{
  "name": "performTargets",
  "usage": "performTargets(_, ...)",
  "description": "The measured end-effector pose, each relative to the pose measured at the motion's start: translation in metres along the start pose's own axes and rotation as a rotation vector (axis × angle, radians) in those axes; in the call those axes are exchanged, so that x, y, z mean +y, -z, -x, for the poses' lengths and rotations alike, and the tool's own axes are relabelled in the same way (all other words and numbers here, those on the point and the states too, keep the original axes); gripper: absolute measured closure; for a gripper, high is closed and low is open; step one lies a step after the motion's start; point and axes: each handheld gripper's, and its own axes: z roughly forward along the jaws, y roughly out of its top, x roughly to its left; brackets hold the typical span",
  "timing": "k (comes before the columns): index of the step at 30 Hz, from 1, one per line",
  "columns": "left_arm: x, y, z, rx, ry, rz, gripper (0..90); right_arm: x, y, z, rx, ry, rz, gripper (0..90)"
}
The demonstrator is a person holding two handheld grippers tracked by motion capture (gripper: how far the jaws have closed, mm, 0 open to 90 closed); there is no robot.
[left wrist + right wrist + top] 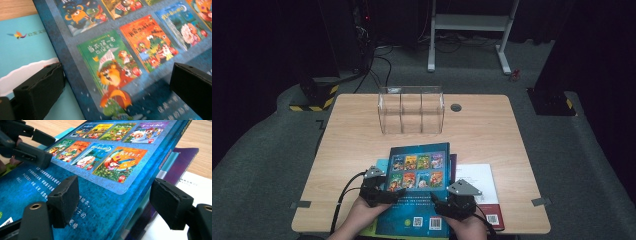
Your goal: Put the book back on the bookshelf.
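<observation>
The blue picture book [419,187], back cover up with eight small cover pictures and barcodes, lies atop a book stack at the worktop's [492,130] near edge, long axis running away from the person. Left claw [393,196] and right claw [438,202] both stand apart, straddling its side edges.

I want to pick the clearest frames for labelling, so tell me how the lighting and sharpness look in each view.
High view: dim, the room around the table nearly black, mild softness. Left gripper view: the blue book blurs toward the bottom, with pale glare across its cover; the left gripper jaws are soft. Right gripper view: brightest and sharpest mid-frame, the right gripper jaws slightly blurred, the far table washed out.
</observation>
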Motion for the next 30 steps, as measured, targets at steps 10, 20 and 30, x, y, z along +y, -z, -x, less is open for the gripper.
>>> performTargets(10, -0.001, 0.001, -0.002, -0.003, 0.022, 0.018, 0.0, 0.001, 0.0, -0.002, 0.006, 0.022, 0.012, 24.3)
performTargets(20, -0.001, 0.003, -0.011, -0.065, 0.061, 0.031, 0.0, 0.001, 0.003, -0.006, 0.001, 0.056, 0.049, 24.4)
performTargets(30, -0.001, 0.004, -0.012, -0.07, 0.06, 0.031, 0.0, 0.0, 0.001, -0.004, 0.019, 0.049, 0.052, 24.3)
